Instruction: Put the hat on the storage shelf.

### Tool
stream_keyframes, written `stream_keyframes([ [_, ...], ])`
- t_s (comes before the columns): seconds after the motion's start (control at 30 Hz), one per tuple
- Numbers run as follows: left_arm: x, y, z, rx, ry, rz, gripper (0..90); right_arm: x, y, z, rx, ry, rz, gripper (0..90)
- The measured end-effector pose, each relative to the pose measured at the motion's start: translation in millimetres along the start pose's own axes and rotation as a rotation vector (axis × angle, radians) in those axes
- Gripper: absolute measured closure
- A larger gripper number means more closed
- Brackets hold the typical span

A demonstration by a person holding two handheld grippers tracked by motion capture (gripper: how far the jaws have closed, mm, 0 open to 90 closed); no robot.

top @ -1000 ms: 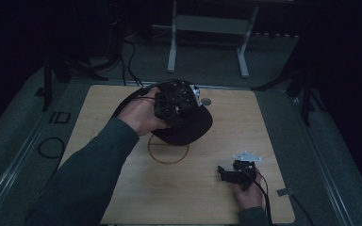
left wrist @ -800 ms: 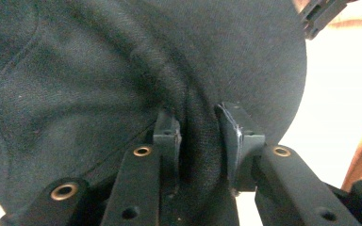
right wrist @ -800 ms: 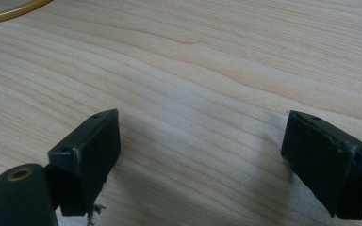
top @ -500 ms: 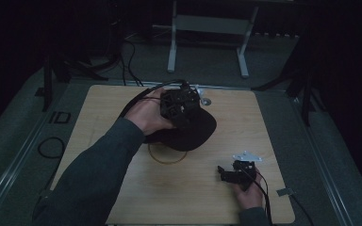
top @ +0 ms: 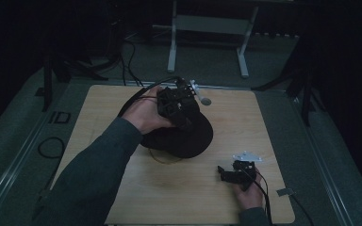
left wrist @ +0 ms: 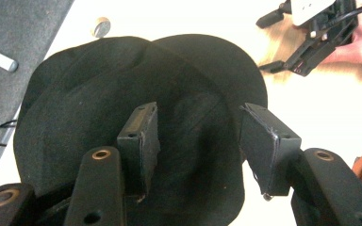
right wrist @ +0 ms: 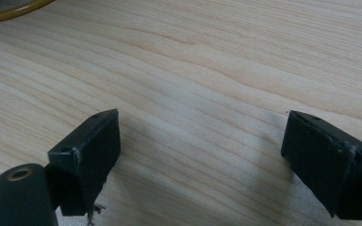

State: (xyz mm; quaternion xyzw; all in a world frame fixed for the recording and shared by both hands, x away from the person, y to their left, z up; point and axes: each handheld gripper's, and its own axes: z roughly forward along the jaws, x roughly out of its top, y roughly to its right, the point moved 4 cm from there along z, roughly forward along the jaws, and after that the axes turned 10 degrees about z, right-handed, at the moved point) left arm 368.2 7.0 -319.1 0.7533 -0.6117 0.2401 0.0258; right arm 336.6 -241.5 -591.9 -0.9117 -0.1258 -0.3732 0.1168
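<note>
Black: one cap (top: pixel 181 139), two claws, left claw (left wrist: pixel 195 141) and right claw (right wrist: pixel 200 160), both spread.

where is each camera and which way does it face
High view: above the person's side, looking forward and down on the table; both forearms, left gripper over the black hat, right gripper near the front edge.
Left gripper view: on the left gripper, looking down at the hat.
Right gripper view: on the right gripper, facing bare table.
Shared: the hat, in the high and left gripper views.
</note>
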Motion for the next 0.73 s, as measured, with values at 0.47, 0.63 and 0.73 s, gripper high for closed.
stream_keyframes([
  [0.47,-34.2,-10.6,-7.8,0.015,0.018,-0.074,47.5,0.1,0.1,0.1,-0.001,0.001,-0.002,12.3],
  [0.63,-47.8,-14.4,-9.5,0.016,0.022,-0.091,47.5,0.0,0.1,0.0,0.000,0.001,-0.001,12.3],
  [0.73,-58.0,-16.2,-10.5,0.020,0.030,-0.118,47.5,0.0,0.1,0.0,0.000,0.001,-0.001,12.3],
])
